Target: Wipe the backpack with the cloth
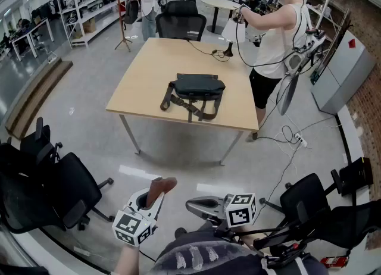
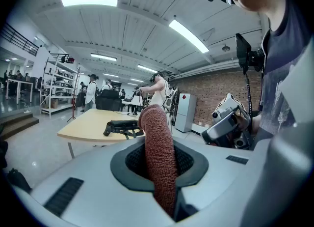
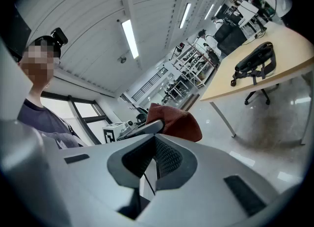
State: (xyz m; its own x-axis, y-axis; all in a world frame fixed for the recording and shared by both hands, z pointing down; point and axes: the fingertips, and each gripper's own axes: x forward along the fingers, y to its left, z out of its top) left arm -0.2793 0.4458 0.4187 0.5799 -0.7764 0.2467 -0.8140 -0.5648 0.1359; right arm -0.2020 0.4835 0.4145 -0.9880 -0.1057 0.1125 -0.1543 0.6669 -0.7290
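In the head view there is one wooden table (image 1: 149,83), and on it lies one dark backpack (image 1: 195,88), flat, near the front edge. One black chair (image 1: 180,22) stands behind the table, and one person in a white top (image 1: 277,36) stands at its right far corner. Low in this view are the two grippers, well apart from the table. The left gripper (image 1: 156,199) pinches one reddish-brown cloth (image 1: 161,186); the right gripper (image 1: 199,207) is just beside it.

In the left gripper view the jaws are pressed on the cloth (image 2: 156,137), which stands up between them. The backpack (image 2: 122,125) is far ahead on the table (image 2: 88,125).

In the right gripper view the right gripper (image 3: 152,172) has its jaws pressed together, with nothing between them. The cloth (image 3: 176,120) shows just beyond, and the backpack (image 3: 252,63) lies on the table (image 3: 289,49), far off.
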